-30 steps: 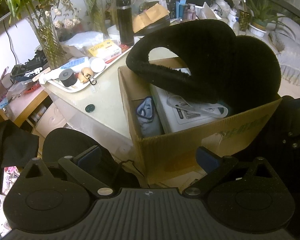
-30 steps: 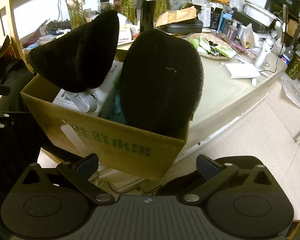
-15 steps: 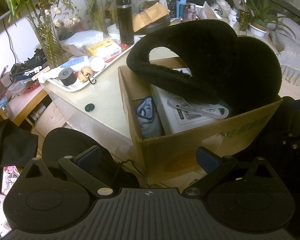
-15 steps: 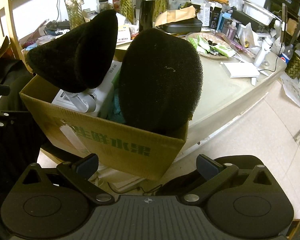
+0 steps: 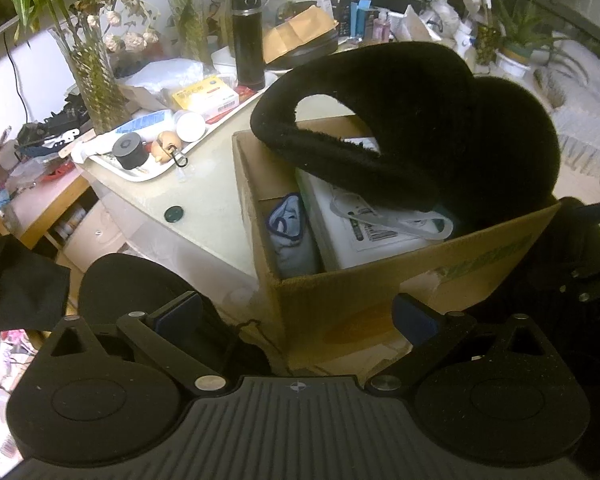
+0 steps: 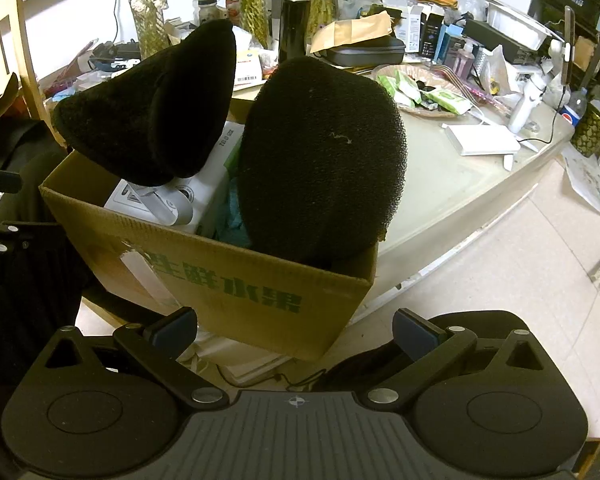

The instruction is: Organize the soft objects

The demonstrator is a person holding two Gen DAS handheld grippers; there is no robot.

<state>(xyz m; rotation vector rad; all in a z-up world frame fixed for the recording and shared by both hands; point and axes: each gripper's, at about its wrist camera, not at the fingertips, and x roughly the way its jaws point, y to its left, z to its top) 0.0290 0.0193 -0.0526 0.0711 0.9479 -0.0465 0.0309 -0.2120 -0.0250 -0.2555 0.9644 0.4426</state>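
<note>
Nothing moved, black slippers (image 6: 320, 160) in cardboard box (image 6: 236, 276), both jaws wide, empty

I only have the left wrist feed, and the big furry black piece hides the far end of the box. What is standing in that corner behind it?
Observer: A black sponge pad stands on edge in that corner of the cardboard box, rising well above the rim.
Operator: Is anything wedged beside it?
Observer: A teal cloth sits between the pad and the white carton.
Operator: Is the other hand free to take it?
Observer: Yes. The right hand-held gripper is open with nothing between its fingers, on the near side of the box.
</note>
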